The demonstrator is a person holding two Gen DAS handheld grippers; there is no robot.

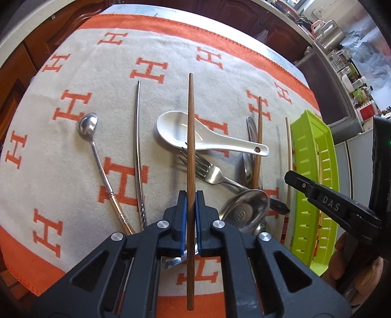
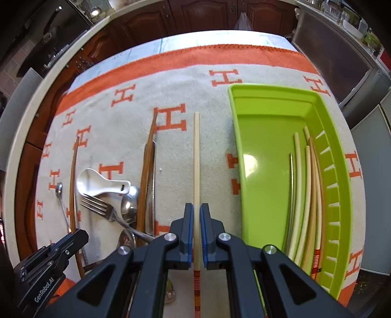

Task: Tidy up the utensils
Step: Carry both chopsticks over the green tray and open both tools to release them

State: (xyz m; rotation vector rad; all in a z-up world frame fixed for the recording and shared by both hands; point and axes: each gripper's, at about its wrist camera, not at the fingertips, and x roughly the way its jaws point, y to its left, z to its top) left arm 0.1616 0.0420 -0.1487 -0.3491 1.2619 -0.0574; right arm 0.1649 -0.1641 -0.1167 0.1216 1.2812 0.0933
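Observation:
My left gripper [image 1: 191, 204] is shut on a dark wooden chopstick [image 1: 190, 137] and holds it above the cloth, over a white ceramic spoon [image 1: 195, 137] and a fork [image 1: 207, 170]. My right gripper [image 2: 196, 220] is shut on a pale chopstick [image 2: 196, 159] with a red-striped end, just left of the green tray [image 2: 249, 137]. The tray holds several chopsticks [image 2: 308, 195] along its right side. The left gripper also shows in the right wrist view [image 2: 70, 241], and the right gripper shows in the left wrist view [image 1: 290, 177].
On the orange-and-cream cloth [image 1: 73, 151] lie a small metal spoon [image 1: 97, 151], a metal chopstick [image 1: 138, 146], a large metal spoon [image 1: 246, 208], another brown chopstick [image 1: 257, 146] and a pale chopstick [image 1: 288, 159]. Wooden cabinets [image 2: 195, 14] stand beyond the table.

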